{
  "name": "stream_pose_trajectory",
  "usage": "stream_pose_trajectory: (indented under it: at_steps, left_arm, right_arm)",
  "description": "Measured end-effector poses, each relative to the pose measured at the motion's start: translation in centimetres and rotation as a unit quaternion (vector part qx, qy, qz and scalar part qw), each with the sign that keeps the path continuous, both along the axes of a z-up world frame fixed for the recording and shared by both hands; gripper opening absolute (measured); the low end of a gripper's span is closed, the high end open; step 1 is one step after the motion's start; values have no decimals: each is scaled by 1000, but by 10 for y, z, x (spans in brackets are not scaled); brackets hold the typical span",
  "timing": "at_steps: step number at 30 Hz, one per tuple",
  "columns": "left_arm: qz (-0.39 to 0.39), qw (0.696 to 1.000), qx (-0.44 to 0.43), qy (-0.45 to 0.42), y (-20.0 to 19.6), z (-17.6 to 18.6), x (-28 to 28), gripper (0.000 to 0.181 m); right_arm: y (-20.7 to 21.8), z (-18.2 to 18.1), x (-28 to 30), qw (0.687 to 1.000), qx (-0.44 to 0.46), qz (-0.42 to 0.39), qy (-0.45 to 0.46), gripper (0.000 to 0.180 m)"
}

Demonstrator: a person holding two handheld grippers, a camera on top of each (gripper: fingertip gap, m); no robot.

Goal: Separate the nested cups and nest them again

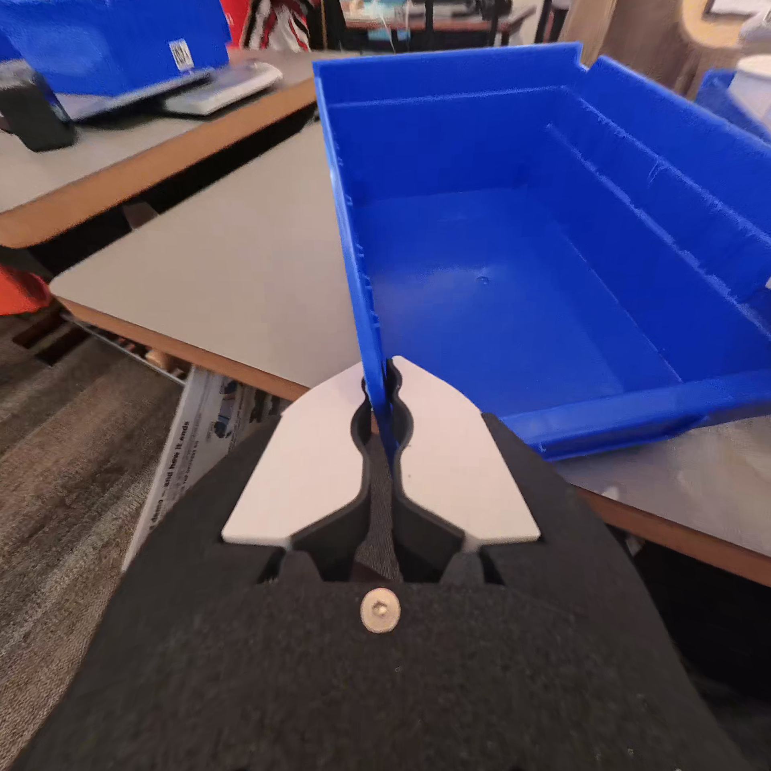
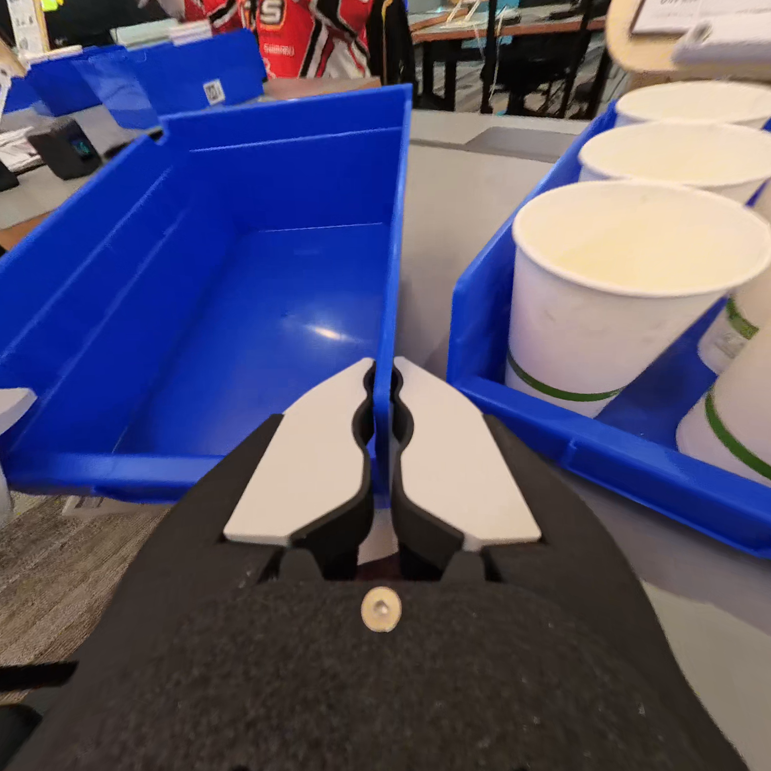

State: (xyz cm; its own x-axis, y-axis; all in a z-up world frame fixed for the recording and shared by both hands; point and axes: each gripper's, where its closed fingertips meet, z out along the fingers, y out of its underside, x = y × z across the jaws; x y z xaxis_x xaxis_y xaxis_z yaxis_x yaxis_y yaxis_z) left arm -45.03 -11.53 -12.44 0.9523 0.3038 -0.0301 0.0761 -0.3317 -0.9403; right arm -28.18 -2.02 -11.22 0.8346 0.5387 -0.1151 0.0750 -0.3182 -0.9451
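Note:
An empty blue bin stands on the grey table. My left gripper is shut on the bin's left side wall near its front corner. My right gripper is shut on the same bin's right side wall, the bin lying to its left. Several white paper cups with green bands stand in a second blue bin to the right: a near cup, one behind it and a far one. More cups lean at the right edge.
The table's front edge drops to a carpeted floor with a newspaper on it. Another table with blue bins and a keyboard stands behind. A person in a red top is in the background.

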Motion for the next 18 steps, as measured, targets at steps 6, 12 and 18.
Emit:
stream_pose_trajectory:
  at_steps: [6,12,18]
  left_arm:
    - [8,992,118,49,-8,76,26,3]
    - [-116,971,200,67,42,169,121,4]
    - [-262,944,195,36,105,193,295,3]
  right_arm:
    - [-12,85,33,991,119,-35,48,3]
    - [-7,183,151,965,214,-139,60,3]
    - [-1,198,333,937,193,-288,32,3]
